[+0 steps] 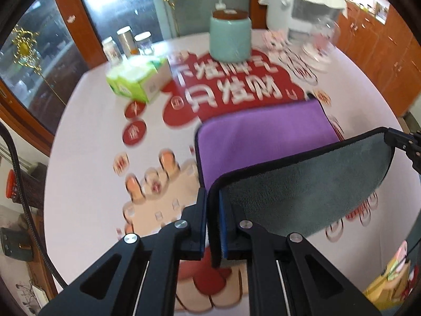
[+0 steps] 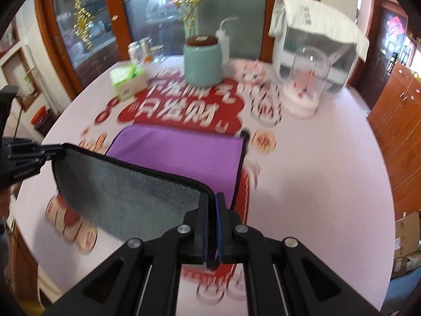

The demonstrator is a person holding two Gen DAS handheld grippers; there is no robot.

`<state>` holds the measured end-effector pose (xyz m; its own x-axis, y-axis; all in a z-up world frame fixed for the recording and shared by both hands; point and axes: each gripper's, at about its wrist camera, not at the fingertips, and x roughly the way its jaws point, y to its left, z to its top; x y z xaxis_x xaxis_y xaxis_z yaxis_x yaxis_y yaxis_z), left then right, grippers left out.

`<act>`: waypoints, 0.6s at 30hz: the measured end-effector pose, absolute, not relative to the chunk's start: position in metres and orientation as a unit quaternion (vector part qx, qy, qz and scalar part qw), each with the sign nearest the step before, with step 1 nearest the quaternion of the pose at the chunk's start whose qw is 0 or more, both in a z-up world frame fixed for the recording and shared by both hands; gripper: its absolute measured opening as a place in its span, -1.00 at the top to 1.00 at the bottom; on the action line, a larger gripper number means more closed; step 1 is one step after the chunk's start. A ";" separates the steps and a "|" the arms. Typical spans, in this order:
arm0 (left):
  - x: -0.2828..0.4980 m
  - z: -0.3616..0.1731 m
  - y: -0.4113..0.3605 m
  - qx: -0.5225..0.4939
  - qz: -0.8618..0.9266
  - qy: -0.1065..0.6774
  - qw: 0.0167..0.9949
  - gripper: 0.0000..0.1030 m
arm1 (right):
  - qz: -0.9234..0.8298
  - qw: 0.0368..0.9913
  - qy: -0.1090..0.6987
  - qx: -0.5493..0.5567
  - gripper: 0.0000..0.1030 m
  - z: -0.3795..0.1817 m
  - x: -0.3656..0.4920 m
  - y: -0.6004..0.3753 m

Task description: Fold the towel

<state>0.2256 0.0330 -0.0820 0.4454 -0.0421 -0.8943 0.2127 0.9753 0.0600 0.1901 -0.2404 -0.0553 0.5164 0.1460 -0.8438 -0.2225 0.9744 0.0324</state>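
A: What carries it all?

B: A counter (image 1: 86, 137) under a pale pink cloth printed with a red patch and white characters. On it lies the towel (image 1: 263, 137), purple on top, grey on the underside, black-piped at the edge.

A: Flat?

B: The far part is flat on the red print. The near edge is lifted off the counter and turned up, so the grey face (image 2: 126, 192) shows, stretched between the two tools.

A: And the tools?

B: The left hand-held gripper (image 1: 212, 226) has its jaws pressed together on the towel's near left corner. The right hand-held gripper (image 2: 212, 226) is clamped on the near right corner, the piped edge pinched between its pads. Each shows at the far side of the other's view.

A: Behind the towel?

B: A white appliance with a cloth over it (image 2: 315, 39), a teal jar with a brown lid (image 2: 204, 60), a clear dome on a white base (image 2: 305, 84), and a green-and-white box (image 1: 139, 79), probably tissues; motion blur smears it.
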 end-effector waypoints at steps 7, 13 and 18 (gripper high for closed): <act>0.282 -0.087 0.034 0.057 -0.050 0.507 0.859 0.87 | 0.065 0.876 0.477 -0.036 0.91 -0.068 0.254 -0.235; 0.316 -0.114 0.030 0.048 -0.037 0.513 0.856 0.87 | 0.036 0.871 0.489 -0.025 0.91 -0.092 0.292 -0.234; 0.337 -0.135 0.029 0.032 -0.026 0.519 0.854 0.87 | 0.018 0.866 0.498 -0.028 0.91 -0.114 0.314 -0.231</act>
<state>0.3368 0.0292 -0.1346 0.4609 -0.0106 -0.8874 0.0780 0.9965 0.0286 0.3140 -0.2313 -0.1137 0.5031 0.0045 -0.8642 -0.0594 0.9978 -0.0294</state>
